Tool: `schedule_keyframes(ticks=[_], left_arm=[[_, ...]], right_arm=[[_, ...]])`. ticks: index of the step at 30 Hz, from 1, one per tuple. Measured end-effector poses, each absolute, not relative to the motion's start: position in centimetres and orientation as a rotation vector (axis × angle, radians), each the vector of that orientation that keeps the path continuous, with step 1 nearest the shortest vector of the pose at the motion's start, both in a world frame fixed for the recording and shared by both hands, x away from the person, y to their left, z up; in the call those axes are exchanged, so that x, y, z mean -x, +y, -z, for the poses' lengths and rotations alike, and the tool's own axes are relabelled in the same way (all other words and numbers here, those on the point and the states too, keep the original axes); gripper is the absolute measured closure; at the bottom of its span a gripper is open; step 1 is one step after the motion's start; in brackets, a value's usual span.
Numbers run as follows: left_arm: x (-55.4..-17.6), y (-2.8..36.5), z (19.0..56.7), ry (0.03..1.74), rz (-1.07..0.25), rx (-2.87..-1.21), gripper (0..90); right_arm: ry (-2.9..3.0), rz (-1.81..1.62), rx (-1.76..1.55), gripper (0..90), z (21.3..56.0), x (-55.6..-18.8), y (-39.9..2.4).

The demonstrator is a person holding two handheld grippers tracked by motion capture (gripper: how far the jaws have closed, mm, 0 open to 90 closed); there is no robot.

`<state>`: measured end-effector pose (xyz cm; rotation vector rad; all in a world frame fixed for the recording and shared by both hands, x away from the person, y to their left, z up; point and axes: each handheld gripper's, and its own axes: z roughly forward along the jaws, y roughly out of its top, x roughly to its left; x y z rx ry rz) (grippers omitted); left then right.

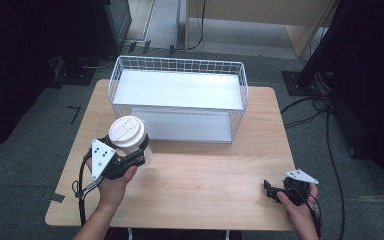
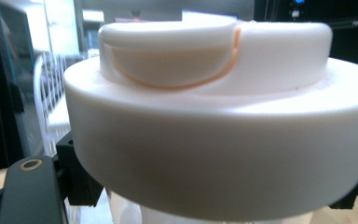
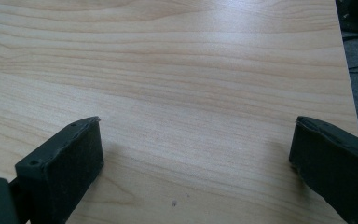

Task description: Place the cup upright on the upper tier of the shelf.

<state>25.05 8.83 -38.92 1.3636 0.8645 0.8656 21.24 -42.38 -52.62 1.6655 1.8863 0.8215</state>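
A clear cup with a white lid (image 1: 127,131) is held above the left part of the wooden table (image 1: 205,175). My left gripper (image 1: 139,152) is shut on the cup just under the lid. Close up in the left gripper view, the white lid (image 2: 214,116) sits between the black jaws. My right gripper (image 1: 271,190) rests low over the table's front right, its jaws wide apart. Bare wood lies between its two black pads (image 3: 60,168) in the right gripper view.
A white wire basket (image 1: 177,97) with a white shelf inside stands at the back middle of the table. Black stands and cables surround the table on the floor. The table's right edge (image 3: 347,93) lies close to my right gripper.
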Motion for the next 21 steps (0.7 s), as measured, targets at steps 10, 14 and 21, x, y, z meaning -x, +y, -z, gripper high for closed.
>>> schedule_keyframes(ticks=[10, 14, 21], left_arm=[[-26.0, 7.8, 36.4, 0.841, -0.940, -1.251, 15.9], [-26.5, 7.2, 35.6, 0.825, -0.965, -1.230, 15.8], [-27.5, 6.5, 33.9, 0.805, -0.955, -1.171, 15.6]], right_arm=[[1.883, -0.827, -1.669, 2.4, 52.6, -21.2, -42.4], [1.884, -0.827, -1.666, 2.4, 52.6, -21.2, -42.4], [1.881, -0.832, -1.668, 2.4, 52.6, -21.2, -42.4]])
